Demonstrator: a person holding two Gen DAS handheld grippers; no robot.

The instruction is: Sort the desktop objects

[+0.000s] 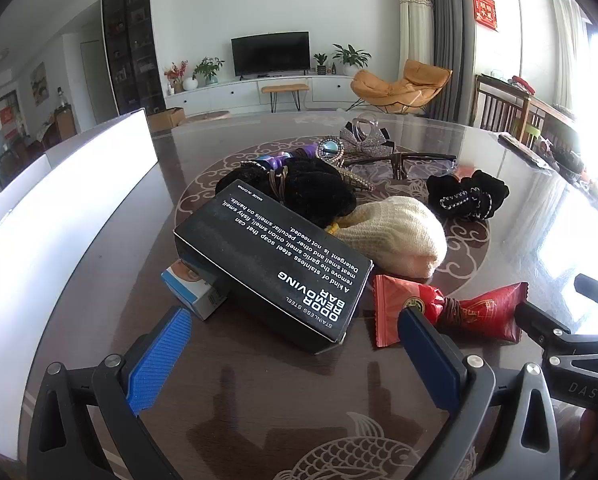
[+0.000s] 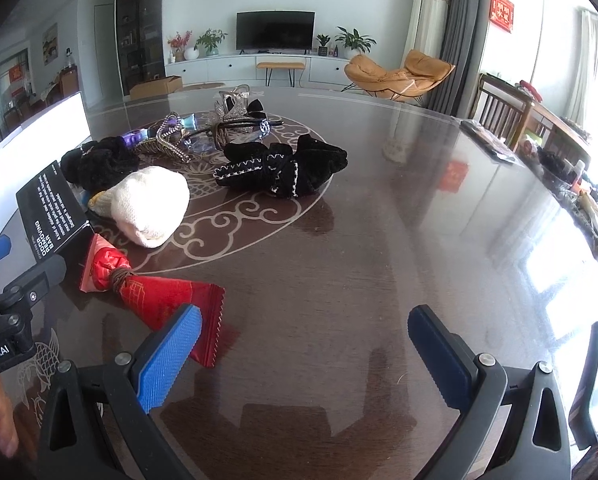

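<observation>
A black "Odor Removing Bar" box [image 1: 275, 264] leans on a small blue-and-white box [image 1: 193, 288], just ahead of my open, empty left gripper [image 1: 295, 356]. A red snack packet [image 1: 447, 308] tied with a hair band lies by my left gripper's right finger. In the right wrist view the packet [image 2: 155, 300] lies by the left finger of my open, empty right gripper [image 2: 307, 356]. Behind lie a cream knit pouch [image 1: 395, 236], a black fuzzy scrunchie [image 1: 299, 188], a black bow scrunchie [image 2: 283, 168], glasses [image 1: 403, 160] and sparkly hair clips [image 1: 359, 136].
The dark glossy round table [image 2: 419, 240] has a pale swirl pattern. White bins [image 1: 59, 200] stand along its left edge. Clutter lies at the far right rim [image 2: 579, 188]. Wooden chairs [image 1: 507, 108] stand behind the table.
</observation>
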